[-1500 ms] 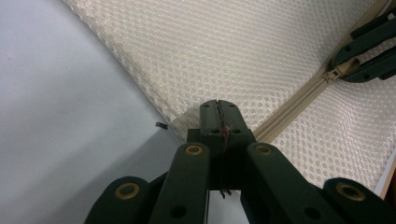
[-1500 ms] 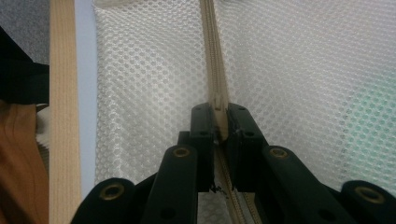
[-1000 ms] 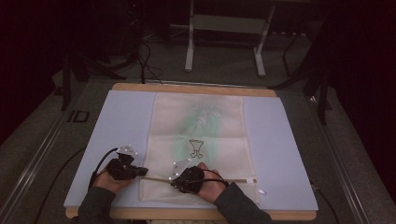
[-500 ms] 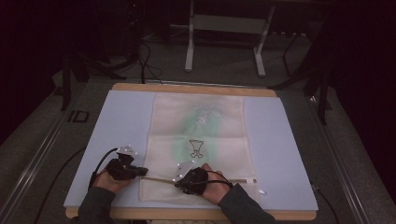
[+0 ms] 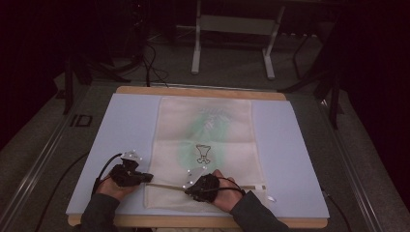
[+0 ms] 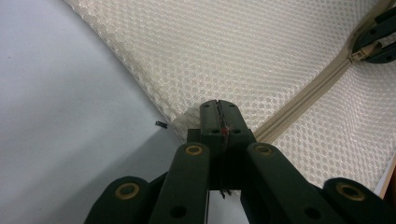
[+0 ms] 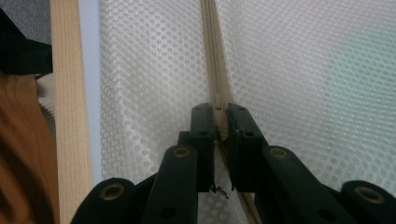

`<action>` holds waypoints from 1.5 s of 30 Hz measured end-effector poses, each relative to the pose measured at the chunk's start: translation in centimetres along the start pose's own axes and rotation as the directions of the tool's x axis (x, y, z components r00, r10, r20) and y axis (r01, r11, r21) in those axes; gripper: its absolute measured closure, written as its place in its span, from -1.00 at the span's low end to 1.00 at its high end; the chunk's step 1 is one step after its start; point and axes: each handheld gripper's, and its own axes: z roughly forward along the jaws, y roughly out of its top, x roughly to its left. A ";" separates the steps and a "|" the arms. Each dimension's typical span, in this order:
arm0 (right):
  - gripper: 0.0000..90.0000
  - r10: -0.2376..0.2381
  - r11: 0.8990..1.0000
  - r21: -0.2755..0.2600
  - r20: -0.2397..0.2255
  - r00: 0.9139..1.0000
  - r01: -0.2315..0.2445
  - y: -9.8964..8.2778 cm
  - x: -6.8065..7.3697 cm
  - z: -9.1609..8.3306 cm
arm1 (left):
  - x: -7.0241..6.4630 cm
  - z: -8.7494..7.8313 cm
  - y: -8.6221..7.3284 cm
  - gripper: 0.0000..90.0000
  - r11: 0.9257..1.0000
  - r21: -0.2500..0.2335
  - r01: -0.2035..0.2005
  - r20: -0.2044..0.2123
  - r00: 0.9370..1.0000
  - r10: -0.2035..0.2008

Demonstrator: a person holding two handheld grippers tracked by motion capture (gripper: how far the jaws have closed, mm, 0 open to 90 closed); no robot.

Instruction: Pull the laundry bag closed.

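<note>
Right gripper (image 5: 193,186) has slid right along the cream mesh zip bag (image 5: 205,145) on the table (image 5: 290,145), fingers clamped on the beige zipper pull (image 7: 219,105). Left gripper (image 5: 145,178) stays clenched on the bag's corner. Zipper likely opening.

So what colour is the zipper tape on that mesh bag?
Beige zipper tape, matching the cream mesh laundry bag; the left gripper view shows it best.
</note>
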 end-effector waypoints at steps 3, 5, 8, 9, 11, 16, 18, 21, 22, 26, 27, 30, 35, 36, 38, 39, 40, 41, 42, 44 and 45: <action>0.83 0.004 1.000 0.004 0.003 1.000 -0.004 -0.2 0.0 -0.2 | 0.0 0.0 0.0 1.00 1.000 0.001 0.000 0.000 1.000 0.000; 0.83 0.000 1.000 0.001 0.004 1.000 0.000 -0.3 -0.1 -0.2 | 0.0 0.0 0.0 1.00 1.000 0.001 0.000 0.001 1.000 0.000; 0.83 0.003 1.000 0.004 0.007 1.000 -0.003 -0.5 -0.1 -0.4 | 0.0 0.0 0.0 1.00 1.000 0.002 0.000 0.000 1.000 0.000; 0.83 0.006 1.000 0.004 0.007 1.000 -0.006 -0.6 -0.1 -0.5 | 0.0 0.0 0.0 1.00 1.000 0.002 -0.001 0.000 1.000 0.001; 0.83 0.006 1.000 0.007 0.010 1.000 -0.006 -0.7 -0.1 -0.6 | 0.0 0.0 0.0 1.00 1.000 0.002 -0.001 -0.001 1.000 0.001; 0.83 0.011 1.000 0.006 0.014 1.000 -0.011 -1.0 -0.1 -0.8 | 0.0 0.0 0.0 1.00 1.000 0.001 0.000 -0.001 1.000 0.000; 0.83 0.015 1.000 0.006 0.016 1.000 -0.015 -1.1 -0.1 -1.0 | 0.0 0.0 0.0 1.00 1.000 0.000 0.000 -0.002 1.000 0.000; 0.83 0.011 1.000 0.006 0.019 1.000 -0.011 -1.2 -0.1 -1.1 | 0.0 0.0 0.0 1.00 1.000 0.001 0.000 -0.003 1.000 0.000; 0.83 0.010 1.000 0.008 0.019 1.000 -0.010 -1.3 -0.2 -1.1 | 0.0 0.0 0.0 1.00 1.000 0.001 0.000 -0.004 1.000 0.000; 0.83 0.020 1.000 0.006 0.017 1.000 -0.020 -1.4 -0.2 -1.2 | 0.0 0.0 0.0 1.00 1.000 0.001 0.000 -0.004 1.000 0.000; 0.83 0.015 1.000 0.009 0.019 1.000 -0.015 -1.4 -0.2 -1.2 | 0.0 0.0 0.0 1.00 1.000 0.001 0.000 -0.004 1.000 0.000; 0.83 0.018 1.000 0.006 0.020 1.000 -0.018 -1.6 -0.3 -1.3 | 0.0 0.0 0.0 1.00 1.000 0.002 -0.001 -0.003 1.000 0.001; 0.83 0.025 1.000 0.009 0.024 0.999 -0.025 -2.1 -0.5 -1.6 | 0.0 0.0 0.0 1.00 1.000 0.002 0.000 -0.004 1.000 0.000; 0.83 0.028 1.000 0.009 0.022 0.999 -0.028 -2.2 -0.5 -1.7 | 0.0 0.0 0.0 1.00 1.000 0.002 0.000 -0.003 1.000 0.000; 0.83 0.034 0.999 0.012 0.023 0.999 -0.035 -2.3 -0.6 -1.8 | 0.0 0.0 0.0 1.00 1.000 0.001 0.001 -0.002 1.000 -0.001; 0.83 0.034 0.999 0.010 0.022 0.999 -0.034 -2.3 -0.6 -1.8 | 0.0 0.0 0.0 1.00 1.000 0.001 0.001 -0.002 1.000 -0.001; 0.83 0.032 0.999 0.009 0.021 0.999 -0.032 -2.4 -0.7 -1.9 | 0.0 0.0 0.0 1.00 1.000 0.001 0.001 -0.002 1.000 -0.001; 0.83 0.038 0.999 0.009 0.020 0.999 -0.038 -2.4 -0.7 -1.9 | 0.0 0.0 0.0 1.00 1.000 0.000 0.002 -0.002 1.000 -0.002; 0.83 0.035 0.999 0.008 0.023 0.999 -0.035 -2.5 -0.7 -1.9 | 0.0 0.0 0.0 1.00 1.000 0.000 0.003 -0.001 1.000 -0.003; 0.83 0.038 0.999 0.005 0.022 0.999 -0.039 -2.6 -0.7 -1.9 | 0.0 0.0 0.0 1.00 1.000 0.002 0.000 -0.004 1.000 0.000; 0.83 0.037 0.999 0.008 0.023 0.999 -0.038 -2.6 -0.7 -1.9 | 0.0 0.0 0.0 1.00 1.000 0.002 0.000 -0.003 1.000 0.000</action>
